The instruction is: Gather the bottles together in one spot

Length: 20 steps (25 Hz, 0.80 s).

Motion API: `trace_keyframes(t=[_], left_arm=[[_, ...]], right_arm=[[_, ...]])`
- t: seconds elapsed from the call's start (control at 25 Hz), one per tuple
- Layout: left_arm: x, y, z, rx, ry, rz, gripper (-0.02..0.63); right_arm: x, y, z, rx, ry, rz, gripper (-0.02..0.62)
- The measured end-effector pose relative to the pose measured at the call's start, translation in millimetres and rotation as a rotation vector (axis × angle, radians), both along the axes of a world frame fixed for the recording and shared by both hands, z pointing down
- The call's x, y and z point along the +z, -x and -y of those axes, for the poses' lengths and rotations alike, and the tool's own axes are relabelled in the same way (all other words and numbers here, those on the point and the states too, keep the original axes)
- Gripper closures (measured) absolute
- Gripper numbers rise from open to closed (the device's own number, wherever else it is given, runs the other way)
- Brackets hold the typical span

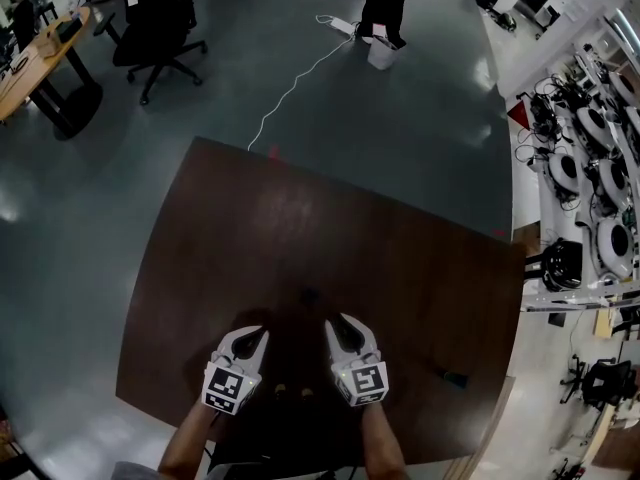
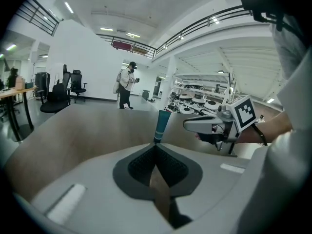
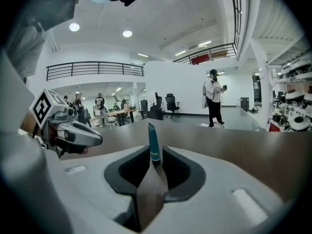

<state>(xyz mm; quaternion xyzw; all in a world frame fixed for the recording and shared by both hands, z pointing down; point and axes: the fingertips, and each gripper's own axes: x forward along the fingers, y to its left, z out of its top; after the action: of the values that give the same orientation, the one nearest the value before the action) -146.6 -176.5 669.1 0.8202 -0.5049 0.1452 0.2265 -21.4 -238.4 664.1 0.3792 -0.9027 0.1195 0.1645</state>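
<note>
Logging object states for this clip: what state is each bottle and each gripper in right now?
teal bottle: upright on the table, untouched.
dark bottle-like item: lying flat near the table's right edge.
left gripper: shut, empty.
right gripper: slightly open, empty.

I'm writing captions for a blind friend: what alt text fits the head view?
Seen from above, the left gripper and right gripper are held side by side over the near part of a dark brown table.

Upright bottle (image 2: 160,124) just ahead, bare tabletop (image 1: 420,268) around it
</note>
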Motion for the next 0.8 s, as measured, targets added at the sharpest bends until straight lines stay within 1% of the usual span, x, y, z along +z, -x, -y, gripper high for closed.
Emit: trace_keyframes(t=[0.24,0.32,0.36,0.52,0.68,0.8], left_arm=[[-0.7,0.3,-4.0,-0.011,0.007,-0.007,0.607],[1.2,2.2,-5.1,-0.014,0.007,-0.002,0.607],[2.1,3.0,-5.4,-0.016,0.008,0.0,0.607],[0.3,7.1,-5.5,-0.035,0.016,-0.001,0.607],[-1.0,9.9,-7.3,-0.046,0.033,-0.006,0.606],[1.0,10.0,-7.8,-0.04,0.022,-0.006,0.607]], right_arm=[[-1.2,18.8,15.3,-0.044,-0.017,0.015,0.492],[0.8,26.5,20.5,-0.069,-0.022,0.013,0.469],[1.8,30.1,23.1,-0.079,-0.023,0.015,0.468],[4.7,40.5,31.8,-0.094,-0.029,0.017,0.451],[5.6,49.7,35.7,-0.113,-0.016,0.016,0.448],[4.5,52.7,38.9,-0.118,-0.027,0.008,0.448]])
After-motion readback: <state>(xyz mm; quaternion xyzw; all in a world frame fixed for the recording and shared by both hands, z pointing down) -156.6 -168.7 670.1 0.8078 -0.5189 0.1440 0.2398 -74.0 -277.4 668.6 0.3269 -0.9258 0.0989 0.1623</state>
